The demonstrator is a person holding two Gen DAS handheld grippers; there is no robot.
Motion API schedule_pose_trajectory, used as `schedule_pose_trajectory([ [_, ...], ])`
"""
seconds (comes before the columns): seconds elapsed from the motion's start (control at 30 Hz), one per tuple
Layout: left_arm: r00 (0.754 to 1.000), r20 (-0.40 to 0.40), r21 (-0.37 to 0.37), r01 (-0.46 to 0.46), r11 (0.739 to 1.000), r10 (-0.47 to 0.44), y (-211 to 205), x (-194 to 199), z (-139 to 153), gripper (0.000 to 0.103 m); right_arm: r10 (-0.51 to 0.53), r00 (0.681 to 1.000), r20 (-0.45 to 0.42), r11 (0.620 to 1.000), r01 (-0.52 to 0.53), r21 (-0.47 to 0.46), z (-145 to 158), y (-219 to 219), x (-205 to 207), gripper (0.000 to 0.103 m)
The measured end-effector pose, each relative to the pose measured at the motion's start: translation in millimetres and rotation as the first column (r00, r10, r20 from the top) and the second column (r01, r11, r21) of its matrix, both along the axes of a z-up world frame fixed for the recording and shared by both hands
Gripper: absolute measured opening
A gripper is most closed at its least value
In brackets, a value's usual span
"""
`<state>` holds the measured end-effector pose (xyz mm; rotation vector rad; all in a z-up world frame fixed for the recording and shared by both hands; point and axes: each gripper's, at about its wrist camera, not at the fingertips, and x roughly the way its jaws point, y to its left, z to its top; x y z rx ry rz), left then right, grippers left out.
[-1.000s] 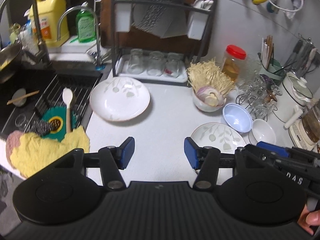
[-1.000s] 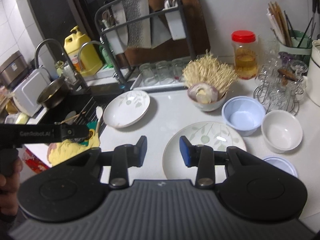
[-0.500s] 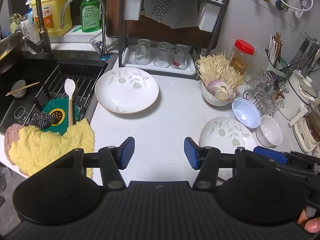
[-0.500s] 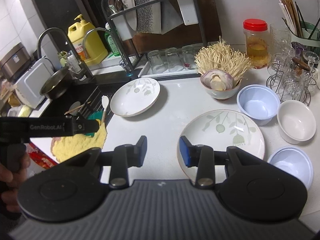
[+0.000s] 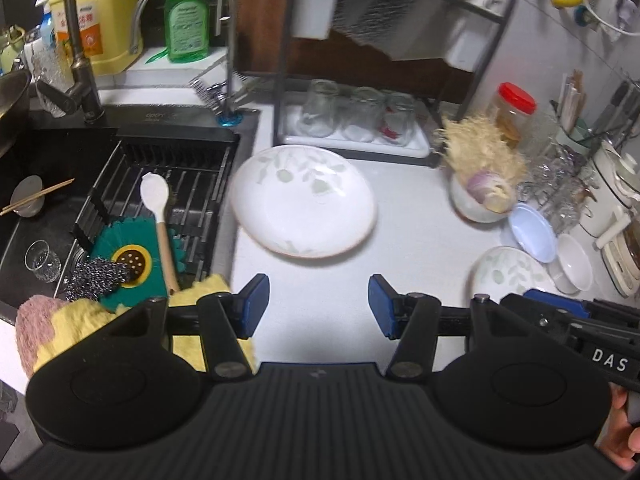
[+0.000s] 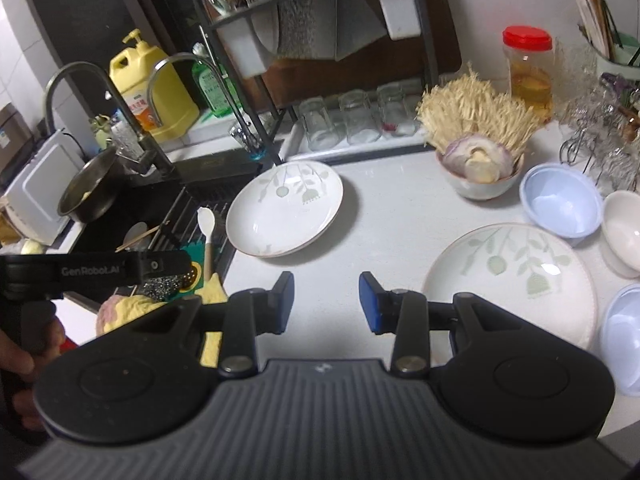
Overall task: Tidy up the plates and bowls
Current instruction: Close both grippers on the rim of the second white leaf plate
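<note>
A white leaf-patterned plate [image 5: 304, 206] lies on the white counter beside the sink; it also shows in the right wrist view [image 6: 285, 207]. A second leaf-patterned plate [image 6: 512, 280] lies at the right, with a blue bowl [image 6: 562, 199], a white bowl [image 6: 624, 232] and another blue bowl [image 6: 622, 338] beside it. My left gripper [image 5: 319, 306] is open and empty, above the counter just short of the first plate. My right gripper [image 6: 326, 302] is open and empty, left of the second plate.
A black sink [image 5: 120, 184] with a drain rack, spatula and cloths is at the left. A dish rack [image 6: 352, 128] with upturned glasses stands at the back. A bowl of mushrooms and onion [image 6: 478, 164], a red-lidded jar [image 6: 528, 66] and a wire glass stand [image 6: 600, 140] crowd the back right.
Both grippers have moved left and forward towards the plate by the sink, which looks larger now. The jaws have stayed open.
</note>
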<state>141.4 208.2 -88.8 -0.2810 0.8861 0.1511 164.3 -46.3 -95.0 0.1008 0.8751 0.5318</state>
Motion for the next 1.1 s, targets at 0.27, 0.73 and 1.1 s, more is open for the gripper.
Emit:
schedule_pose_trajectory([
  [0.27,0.999,-0.037,-0.035,-0.003,0.999,0.002,65.4,21.3,-35.3,0.063,-0.040,0.998,-0.050,0.999,0.041,0.004,-20.9,44.8,18.2,0.045],
  [0.73,0.992,-0.074,-0.057,0.096,0.994,-0.100,115.6,106.4,-98.0,0.065,-0.168,0.979,-0.114,0.985,0.171,0.018,-63.1,87.6,72.7,0.060],
  [1.1,0.989,-0.103,-0.093,0.097,0.991,-0.106,130.8,160.1,-140.0,0.064,-0.175,0.975,-0.134,0.984,0.179,0.015,-104.5,98.9,119.1,0.060],
])
